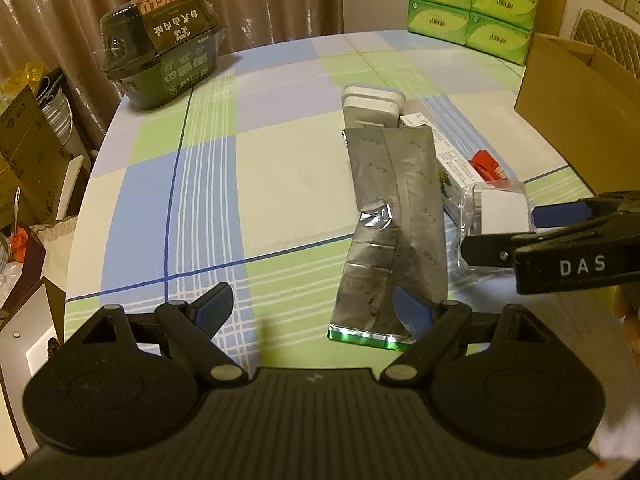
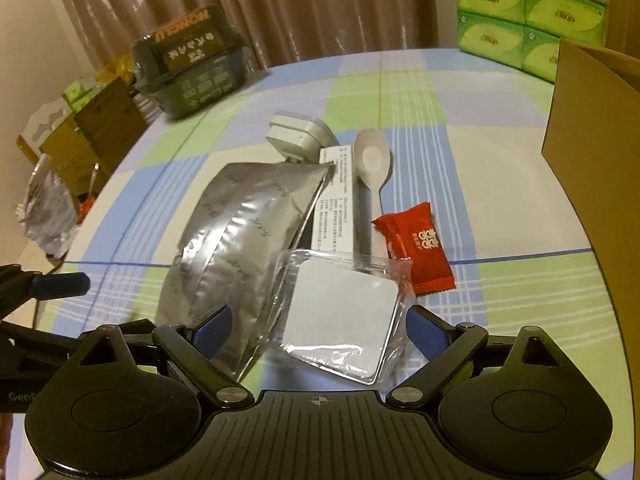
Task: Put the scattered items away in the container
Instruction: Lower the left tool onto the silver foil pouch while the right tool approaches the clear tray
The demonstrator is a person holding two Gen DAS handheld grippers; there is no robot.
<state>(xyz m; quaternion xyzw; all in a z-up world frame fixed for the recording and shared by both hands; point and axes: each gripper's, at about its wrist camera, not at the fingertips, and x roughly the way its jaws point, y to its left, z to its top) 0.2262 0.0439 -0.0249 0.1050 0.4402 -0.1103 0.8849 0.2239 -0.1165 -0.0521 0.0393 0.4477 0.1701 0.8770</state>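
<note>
Left wrist view: left tool (image 1: 320,312) spread wide, low over desk (image 1: 280,168), right finger at foot of silver foil pouch (image 1: 394,216); nothing gripped. Cardboard box (image 1: 576,112) far right.

Right wrist view: right tool (image 2: 320,328) apart, straddling clear packet with white square (image 2: 344,320). Red sachet (image 2: 416,248), white spoon (image 2: 372,172) just beyond.

Judged step: first pick. Next: close on packet, carry right into box.

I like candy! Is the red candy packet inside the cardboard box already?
No, the red candy packet lies on the checked tablecloth beside the white spoon, outside the cardboard box.
</note>
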